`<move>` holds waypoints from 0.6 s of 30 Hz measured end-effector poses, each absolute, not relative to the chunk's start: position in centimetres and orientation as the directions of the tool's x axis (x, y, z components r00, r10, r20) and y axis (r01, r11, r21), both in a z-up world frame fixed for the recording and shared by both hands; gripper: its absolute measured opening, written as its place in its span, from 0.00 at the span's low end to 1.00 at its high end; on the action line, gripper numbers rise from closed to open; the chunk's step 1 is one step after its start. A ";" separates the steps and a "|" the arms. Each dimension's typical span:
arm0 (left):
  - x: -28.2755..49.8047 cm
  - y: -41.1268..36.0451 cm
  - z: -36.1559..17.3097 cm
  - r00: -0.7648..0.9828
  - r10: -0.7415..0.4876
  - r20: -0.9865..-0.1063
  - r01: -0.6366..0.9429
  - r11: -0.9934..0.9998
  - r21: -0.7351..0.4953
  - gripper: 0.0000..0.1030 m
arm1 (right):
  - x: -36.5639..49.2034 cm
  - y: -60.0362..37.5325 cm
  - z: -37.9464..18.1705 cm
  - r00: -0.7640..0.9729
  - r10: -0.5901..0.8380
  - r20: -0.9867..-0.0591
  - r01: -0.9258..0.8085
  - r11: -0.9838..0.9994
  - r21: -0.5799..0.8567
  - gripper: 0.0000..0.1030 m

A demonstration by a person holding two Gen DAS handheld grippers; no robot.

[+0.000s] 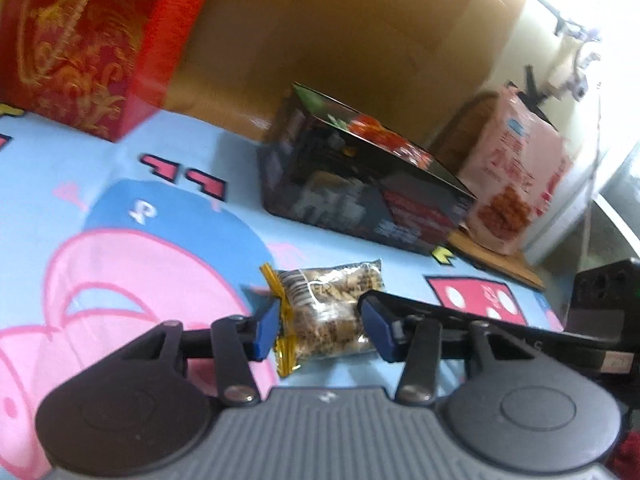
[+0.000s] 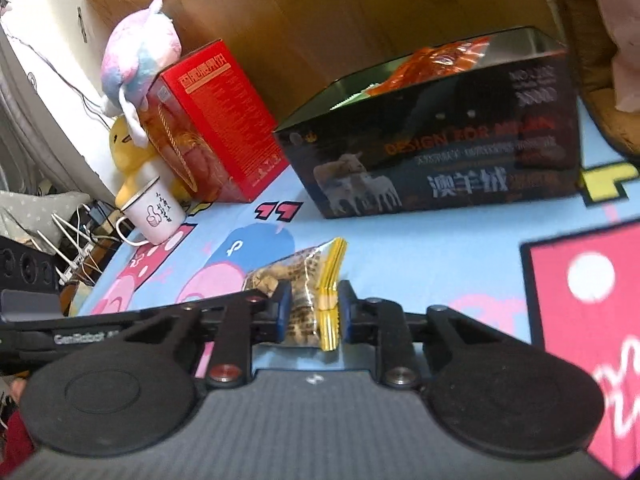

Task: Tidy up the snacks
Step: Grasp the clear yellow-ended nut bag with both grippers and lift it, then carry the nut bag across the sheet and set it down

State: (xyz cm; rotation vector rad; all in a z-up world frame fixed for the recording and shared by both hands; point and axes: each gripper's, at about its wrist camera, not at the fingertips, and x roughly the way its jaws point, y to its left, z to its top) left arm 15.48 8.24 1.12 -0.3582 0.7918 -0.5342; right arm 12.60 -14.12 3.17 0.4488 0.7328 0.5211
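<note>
1. Surface: light blue cartoon-print cloth [image 1: 120, 184], spread flat with pink figures and red patches.
2. Task item: one clear snack packet [image 1: 328, 312] with gold crimped ends, nut-brown contents visible, lying on the cloth in front of the dark box [image 1: 360, 184].
3. Left gripper [image 1: 326, 324]: blue pads set on both sides of the packet, one at the gold-sealed end, the other against the far end. Closed onto the snack packet; contact on the right pad slightly blurred.
4. Right gripper [image 2: 312, 312]: jaws drawn in narrow around the same packet's other gold-edged end [image 2: 332, 292]; pads pressed against wrapper on both sides. Gripping the snack packet.
5. Packet therefore pinched from two opposing directions, apparently resting on the cloth; whether lifted clear cannot be told.
6. Dark box: lid off, orange wrappers [image 2: 436, 60] seen inside from the right wrist view; sheep picture and printed lettering on its side.
7. Red box [image 2: 224, 120] with gold ornament standing upright at the back, left of the dark box in both views.
8. Pink snack bag [image 1: 516, 172] upright just beyond the dark box.
9. White enamel mug [image 2: 154, 212], yellow plush toy [image 2: 128, 148] and pastel plush toy [image 2: 136, 52] grouped beside the red box.
10. Wooden panel [image 1: 340, 32] behind all items.
</note>
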 end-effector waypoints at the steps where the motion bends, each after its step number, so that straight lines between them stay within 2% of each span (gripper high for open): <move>1: 15.3 7.9 1.1 0.563 -0.598 -0.571 0.343 0.797 -0.497 0.42 | 12.0 -14.6 3.1 0.636 0.581 -0.508 -0.271 0.784 0.558 0.25; 5: 13.1 4.9 1.2 0.474 -0.674 -0.567 0.498 0.736 -0.458 0.41 | 8.7 -17.2 2.9 0.664 0.552 -0.504 -0.196 0.779 0.595 0.25; 9: 9.5 1.2 1.6 0.437 -0.684 -0.584 0.610 0.703 -0.366 0.41 | 4.0 -20.3 3.0 0.684 0.531 -0.501 -0.126 0.762 0.636 0.25; 12: 6.0 -1.3 2.0 0.453 -0.663 -0.597 0.652 0.702 -0.286 0.42 | 0.7 -21.7 3.0 0.701 0.509 -0.499 -0.083 0.753 0.652 0.25; 18: 2.0 -2.3 2.0 0.480 -0.651 -0.589 0.630 0.723 -0.286 0.43 | -3.9 -22.1 3.1 0.744 0.461 -0.484 -0.065 0.771 0.634 0.27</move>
